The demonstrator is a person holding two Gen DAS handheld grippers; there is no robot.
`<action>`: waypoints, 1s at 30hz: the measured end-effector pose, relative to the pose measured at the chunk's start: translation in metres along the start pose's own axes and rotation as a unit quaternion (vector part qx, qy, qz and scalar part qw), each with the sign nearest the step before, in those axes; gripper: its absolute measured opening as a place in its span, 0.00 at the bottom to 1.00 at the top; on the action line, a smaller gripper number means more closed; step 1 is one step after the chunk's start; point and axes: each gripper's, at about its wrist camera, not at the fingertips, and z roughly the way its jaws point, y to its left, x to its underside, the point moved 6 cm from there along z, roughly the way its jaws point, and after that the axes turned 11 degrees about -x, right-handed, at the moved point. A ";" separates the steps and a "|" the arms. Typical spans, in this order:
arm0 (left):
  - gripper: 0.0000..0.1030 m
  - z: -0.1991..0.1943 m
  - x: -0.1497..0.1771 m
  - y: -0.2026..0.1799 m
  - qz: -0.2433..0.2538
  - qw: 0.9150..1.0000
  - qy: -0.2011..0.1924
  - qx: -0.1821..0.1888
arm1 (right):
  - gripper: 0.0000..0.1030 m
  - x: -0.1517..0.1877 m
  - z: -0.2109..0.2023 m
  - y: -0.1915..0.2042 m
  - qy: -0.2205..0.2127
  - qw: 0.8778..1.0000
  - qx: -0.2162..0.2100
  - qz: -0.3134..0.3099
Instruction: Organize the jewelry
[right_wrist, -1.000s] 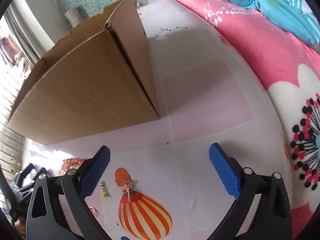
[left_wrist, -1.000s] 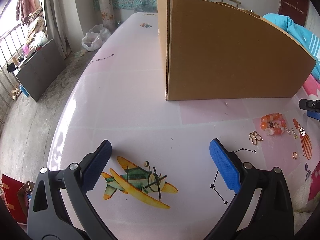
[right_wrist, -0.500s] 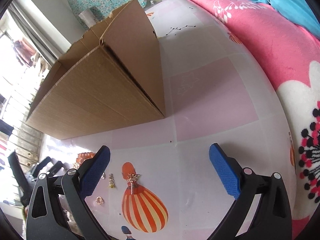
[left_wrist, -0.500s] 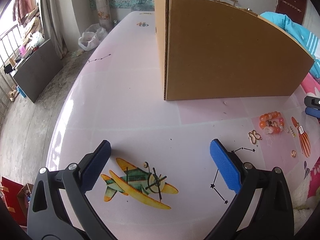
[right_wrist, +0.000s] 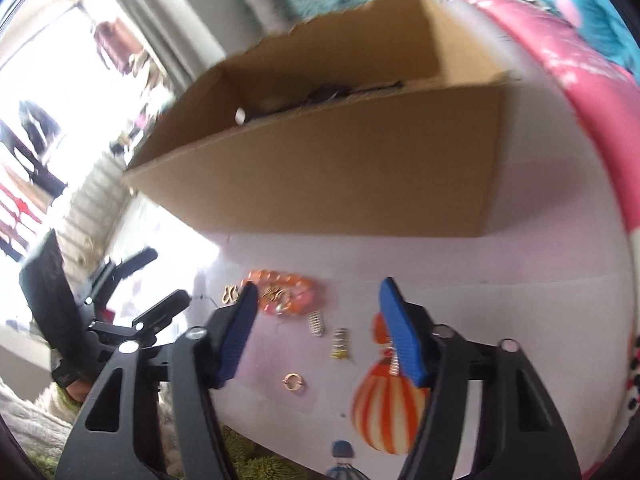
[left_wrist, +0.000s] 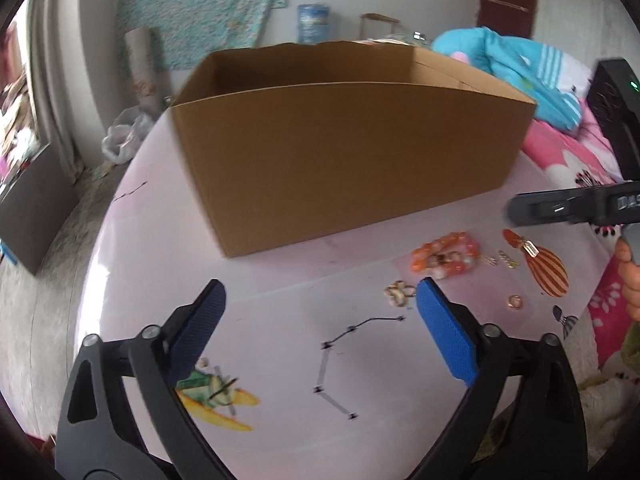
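An orange bead bracelet lies on the pink table in front of an open cardboard box. Around it lie a gold butterfly piece, a gold ring and two small chain earrings. My left gripper hovers left of the jewelry, its jaws closing slightly with nothing between them. My right gripper hangs above the bracelet's right end and the earrings, its jaws closing without touching anything.
Dark items lie inside the box. Pink and blue bedding runs along the right of the table. A person's hand holds the right gripper's handle. Balloon and airplane pictures are printed on the tablecloth.
Both grippers rose and tipped, so the box's inside now shows. The right gripper swung left over the jewelry and its jaws narrowed markedly. The left jaws narrowed a little.
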 end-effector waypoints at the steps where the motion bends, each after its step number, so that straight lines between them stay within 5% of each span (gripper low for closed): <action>1: 0.76 0.001 -0.001 -0.006 0.006 1.000 0.001 0.006 | 0.48 -0.001 0.006 0.001 0.007 1.000 0.003 -0.003; 13: 0.30 0.015 -0.002 -0.050 0.030 0.994 0.027 0.104 | 0.23 -0.008 0.041 -0.002 0.076 0.996 0.045 -0.031; 18: 0.19 0.018 -0.002 -0.058 0.040 0.992 0.027 0.117 | 0.20 -0.007 0.045 0.008 0.099 0.990 0.070 -0.070; 19: 0.17 0.020 -0.003 -0.060 0.043 0.992 0.027 0.118 | 0.13 -0.006 0.048 0.013 0.103 0.988 0.077 -0.082; 23: 0.17 0.018 -0.005 -0.060 0.041 0.991 0.021 0.122 | 0.09 -0.006 0.053 0.022 0.108 0.986 0.084 -0.095; 30: 0.17 0.008 -0.008 -0.047 0.023 0.993 0.002 0.117 | 0.09 -0.019 0.031 0.047 0.068 0.994 0.024 -0.078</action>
